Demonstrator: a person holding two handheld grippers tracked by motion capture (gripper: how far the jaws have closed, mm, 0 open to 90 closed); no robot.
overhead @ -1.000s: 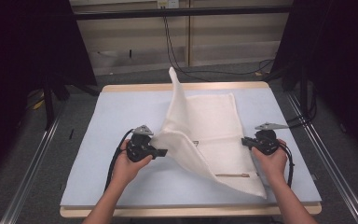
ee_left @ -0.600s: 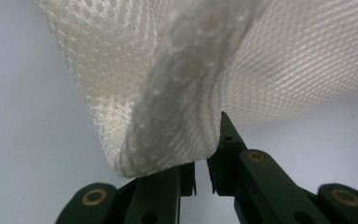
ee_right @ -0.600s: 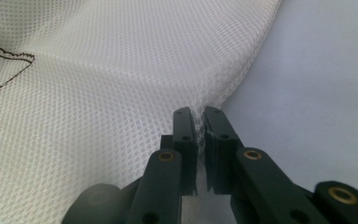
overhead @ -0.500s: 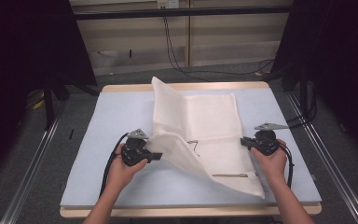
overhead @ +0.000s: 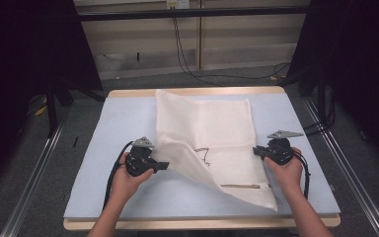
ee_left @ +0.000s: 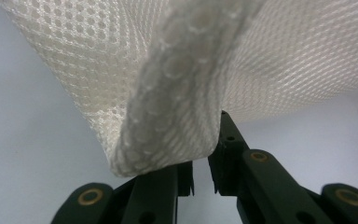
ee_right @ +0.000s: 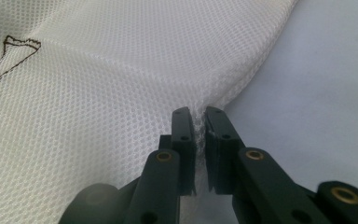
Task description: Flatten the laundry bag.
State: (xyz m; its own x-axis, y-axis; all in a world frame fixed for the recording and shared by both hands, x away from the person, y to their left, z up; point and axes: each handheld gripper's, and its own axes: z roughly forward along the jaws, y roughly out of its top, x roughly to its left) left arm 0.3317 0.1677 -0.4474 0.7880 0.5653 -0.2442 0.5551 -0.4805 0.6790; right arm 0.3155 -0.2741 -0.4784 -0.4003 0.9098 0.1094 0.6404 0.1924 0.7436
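1. From my remote seat I see the pale blue table mat (overhead: 128, 123) spread beneath and around both claws.
2. A wooden table edge (overhead: 212, 92) runs along the far side, well beyond the claws.
3. Black cables (overhead: 187, 54) hang down the beige wall panel (overhead: 237, 44), far ahead of the claws.
4. A metal floor rail (overhead: 29, 197) lies outside the left claw; another rail (overhead: 360, 192) lies outside the right claw.

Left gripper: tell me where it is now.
In the high view the left gripper sits left of centre on the table, pinching the white mesh cloth at its left edge.
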